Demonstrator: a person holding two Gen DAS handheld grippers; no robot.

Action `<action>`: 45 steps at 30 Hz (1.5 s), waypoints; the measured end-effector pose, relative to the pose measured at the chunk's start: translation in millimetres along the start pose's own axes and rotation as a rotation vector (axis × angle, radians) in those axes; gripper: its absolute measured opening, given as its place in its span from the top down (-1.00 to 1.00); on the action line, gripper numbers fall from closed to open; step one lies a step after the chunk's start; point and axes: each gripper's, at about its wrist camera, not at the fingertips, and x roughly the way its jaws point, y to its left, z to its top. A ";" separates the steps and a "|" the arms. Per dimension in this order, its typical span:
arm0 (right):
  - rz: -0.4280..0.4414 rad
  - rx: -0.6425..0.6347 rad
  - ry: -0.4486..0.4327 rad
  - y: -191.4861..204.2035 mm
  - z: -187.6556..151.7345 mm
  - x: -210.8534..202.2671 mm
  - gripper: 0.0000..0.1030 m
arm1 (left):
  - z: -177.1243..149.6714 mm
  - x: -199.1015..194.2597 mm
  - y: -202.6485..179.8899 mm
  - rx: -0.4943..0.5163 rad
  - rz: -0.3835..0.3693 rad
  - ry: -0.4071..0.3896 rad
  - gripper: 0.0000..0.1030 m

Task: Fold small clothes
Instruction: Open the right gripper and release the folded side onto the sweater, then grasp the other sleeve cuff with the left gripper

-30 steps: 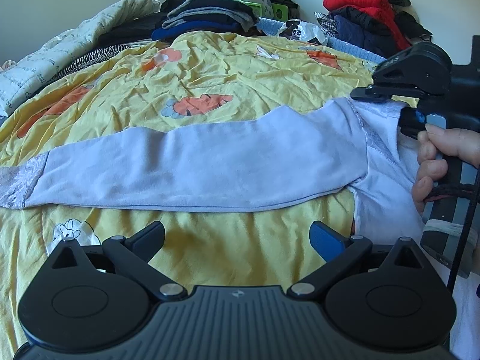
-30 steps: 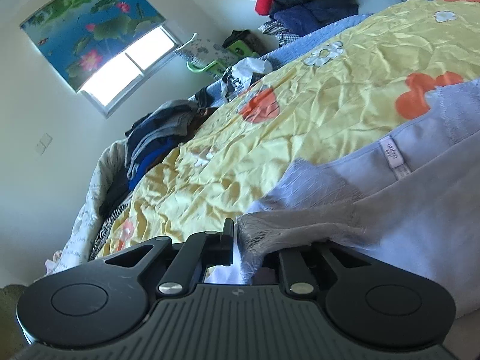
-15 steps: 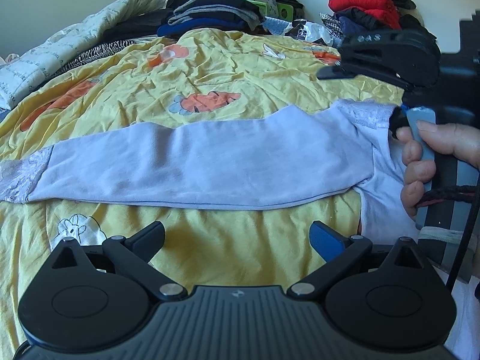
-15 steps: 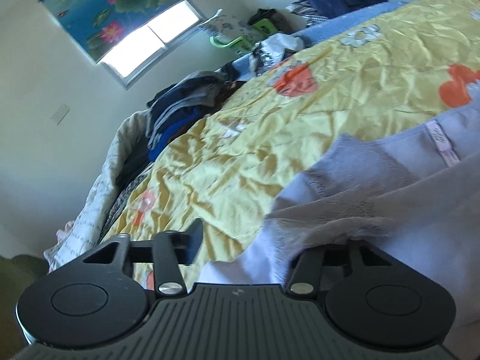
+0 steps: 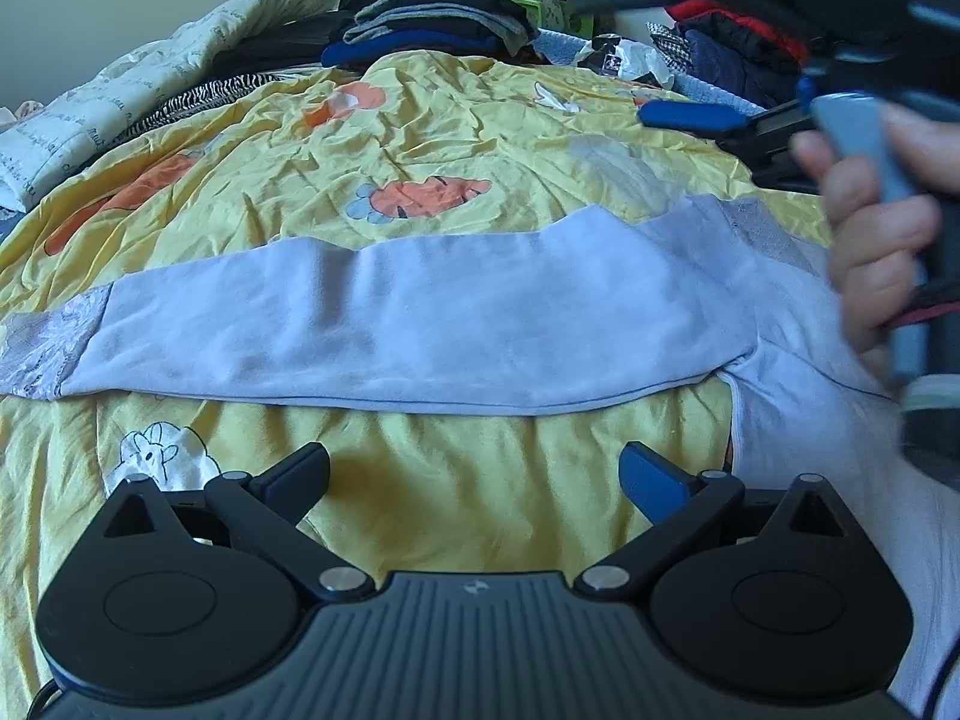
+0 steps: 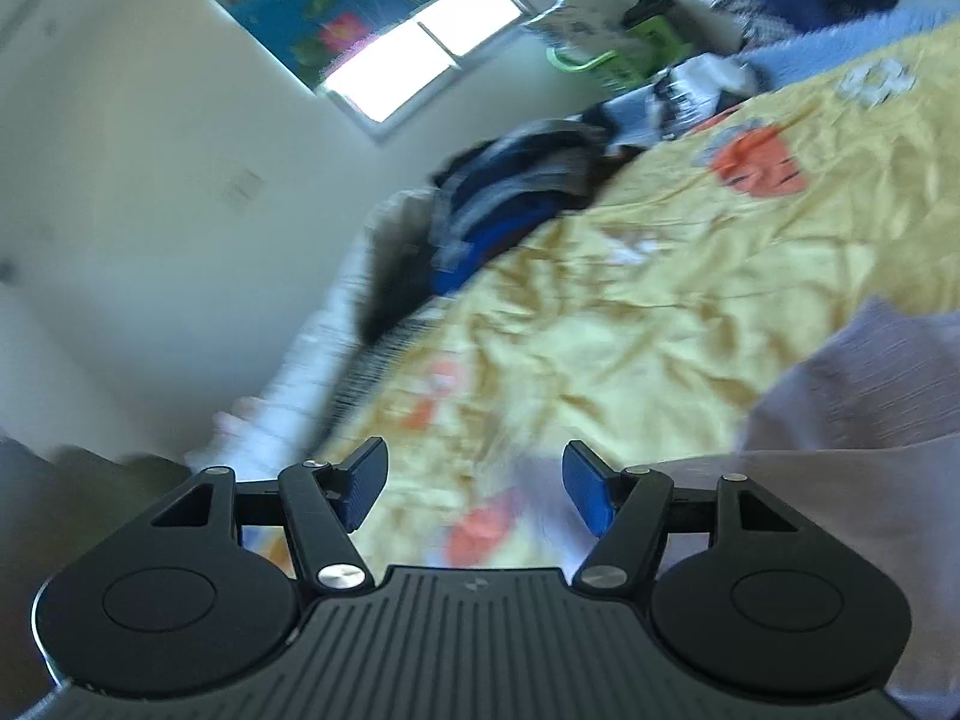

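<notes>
Left wrist view: left gripper [image 5: 474, 471], fingers spread and empty, hovers over the shirt [image 5: 420, 324] spread sleeve-out across the bed [image 5: 420, 138]. Right gripper [image 6: 474, 492] fingers have just been opening, nothing between them. Folding looks barely begun.

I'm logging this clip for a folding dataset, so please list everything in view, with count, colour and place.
long-sleeved top: one, pale lavender with lace cuffs, spread on the bed, sleeve stretched leftward.
bedspread: one, yellow with orange cartoon prints, under the top.
folded clothes pile: one, black, grey and blue, far side of the bed.
clothes heap: one, red, navy and black, far right corner.
quilt: one, white with print, far left.
window blind: one, blue with lotus flowers, on the wall.
left gripper: black, fingers open over the bedspread, holding nothing.
right gripper: black, fingers just opened, nothing between them.
hand: one, holding the right gripper's handle.
</notes>
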 end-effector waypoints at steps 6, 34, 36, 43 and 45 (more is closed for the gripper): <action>-0.053 -0.037 0.009 -0.8 -3.7 -28.4 -0.31 | 0.8 -2.2 7.2 -0.018 0.010 -0.005 -1.00; -0.450 -0.539 0.006 33.9 -92.6 -119.1 -0.74 | -2.7 -5.0 29.1 -0.064 0.078 0.013 -1.00; -0.462 -0.533 -0.001 30.5 -97.5 -127.5 -0.74 | -3.6 -5.3 29.6 -0.062 0.088 0.010 -1.00; -0.492 -0.516 -0.002 18.4 -107.9 -144.2 -0.75 | -5.2 -3.1 33.7 -0.069 0.119 0.013 -1.00; -0.495 -0.498 -0.001 14.0 -109.1 -147.1 -0.75 | -5.7 -2.2 35.8 -0.074 0.129 0.014 -1.00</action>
